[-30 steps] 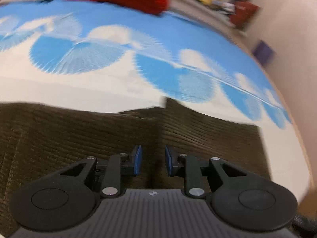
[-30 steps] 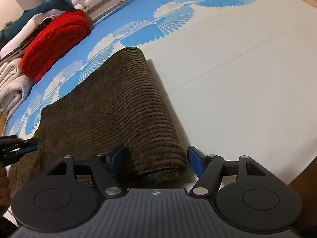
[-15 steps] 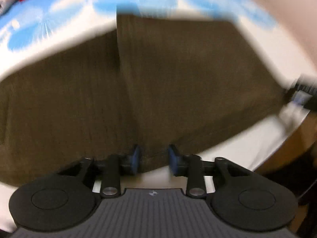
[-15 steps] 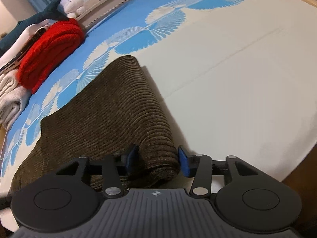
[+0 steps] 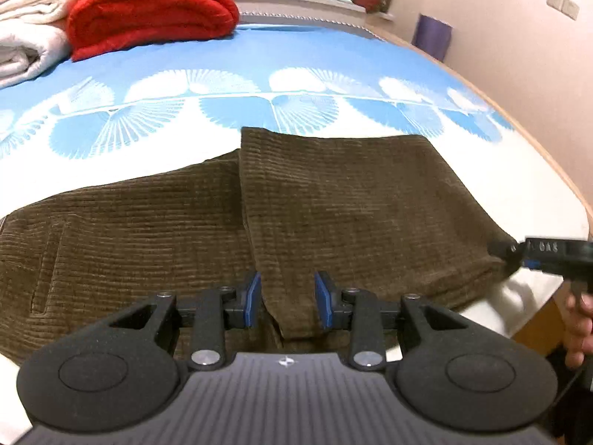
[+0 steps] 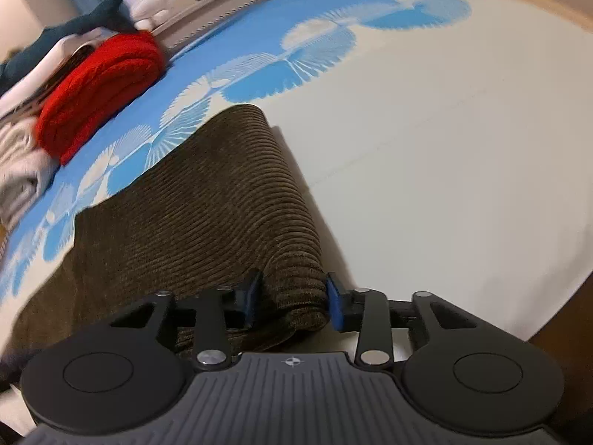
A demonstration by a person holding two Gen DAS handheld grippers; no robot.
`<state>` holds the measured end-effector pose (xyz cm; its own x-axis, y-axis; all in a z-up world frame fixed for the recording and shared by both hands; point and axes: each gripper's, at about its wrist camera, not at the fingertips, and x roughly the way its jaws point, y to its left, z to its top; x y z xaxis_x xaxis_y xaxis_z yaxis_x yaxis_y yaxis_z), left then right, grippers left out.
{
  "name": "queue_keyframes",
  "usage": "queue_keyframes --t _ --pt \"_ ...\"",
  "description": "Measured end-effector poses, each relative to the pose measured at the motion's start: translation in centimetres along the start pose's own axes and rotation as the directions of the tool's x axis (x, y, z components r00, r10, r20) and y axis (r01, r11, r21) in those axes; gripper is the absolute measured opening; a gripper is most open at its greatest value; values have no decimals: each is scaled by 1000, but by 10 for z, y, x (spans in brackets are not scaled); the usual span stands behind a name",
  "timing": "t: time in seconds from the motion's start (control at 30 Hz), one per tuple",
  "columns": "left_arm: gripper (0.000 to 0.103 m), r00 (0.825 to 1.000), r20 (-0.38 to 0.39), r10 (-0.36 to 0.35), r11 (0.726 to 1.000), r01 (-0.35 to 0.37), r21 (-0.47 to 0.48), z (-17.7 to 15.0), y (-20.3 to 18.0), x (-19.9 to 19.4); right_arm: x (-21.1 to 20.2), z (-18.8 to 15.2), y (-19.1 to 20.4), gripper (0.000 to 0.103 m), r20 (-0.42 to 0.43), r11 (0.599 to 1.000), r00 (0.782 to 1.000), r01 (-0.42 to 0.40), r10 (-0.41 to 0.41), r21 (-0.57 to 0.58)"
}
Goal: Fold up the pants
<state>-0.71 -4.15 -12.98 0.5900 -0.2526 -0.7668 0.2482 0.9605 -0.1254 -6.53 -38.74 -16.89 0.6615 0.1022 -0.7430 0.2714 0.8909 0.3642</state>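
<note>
Left wrist view, left tool now open astride pants edge, right tool has clamped fold

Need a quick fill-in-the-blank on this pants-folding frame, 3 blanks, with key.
1. The pants are dark ____ corduroy.
2. The folded blanket beside the white bedding at the far end of the bed is ____.
3. The right gripper has a folded ____ of the pants between its fingers; the left gripper straddles a cloth edge.

Missing words: brown; red; edge
</note>
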Motion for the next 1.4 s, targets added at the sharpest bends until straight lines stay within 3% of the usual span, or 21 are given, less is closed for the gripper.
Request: queue_keyframes --t 0.07,0.13,0.27,0.33,0.6,0.67,0.7,0.83,1.0,1.23,1.33,1.4 --pt "19 991 -113 74 997 -69 43 -5 -4 19 -1 0 2 36 5 1000 1000 5 -5 -12" --pt "17 951 -258 171 984 -153 89 -18 -2 46 -1 0 1 38 -1 1000 1000 8 -8 -10" --pt "17 963 -234 134 991 -129 38 -11 0 44 3 0 -3 49 -16 999 999 28 -28 24" --pt "17 961 -250 121 993 -121 16 -11 3 44 4 -1 -3 58 -17 999 999 42 -42 28" --pt "18 958 -256 130 992 -126 30 -12 4 50 10 -2 -5 63 -30 998 999 44 -42 46" --pt "18 958 -256 128 992 -124 30 -14 4 45 11 -2 -2 58 -27 999 999 39 -38 29" --pt "18 958 -256 128 992 -124 29 -14 4 45 10 -2 0 46 -24 1000 999 25 -25 15" --pt "18 958 -256 125 992 -122 29 -14 3 47 1 -4 18 35 30 995 998 58 -56 -85" --pt "18 959 -257 121 993 -117 31 -15 4 46 -12 -1 27 34 82 990 996 54 -43 -132" --pt "19 959 -255 126 992 -119 43 -15 2 46 -3 0 18 34 41 994 998 53 -49 -96" --pt "29 959 -253 130 992 -125 34 -15 6 42 -5 0 22 34 55 992 997 53 -47 -114" --pt "30 961 -223 163 987 -159 36 -11 11 33 -11 0 29 33 82 987 995 61 -49 -148"
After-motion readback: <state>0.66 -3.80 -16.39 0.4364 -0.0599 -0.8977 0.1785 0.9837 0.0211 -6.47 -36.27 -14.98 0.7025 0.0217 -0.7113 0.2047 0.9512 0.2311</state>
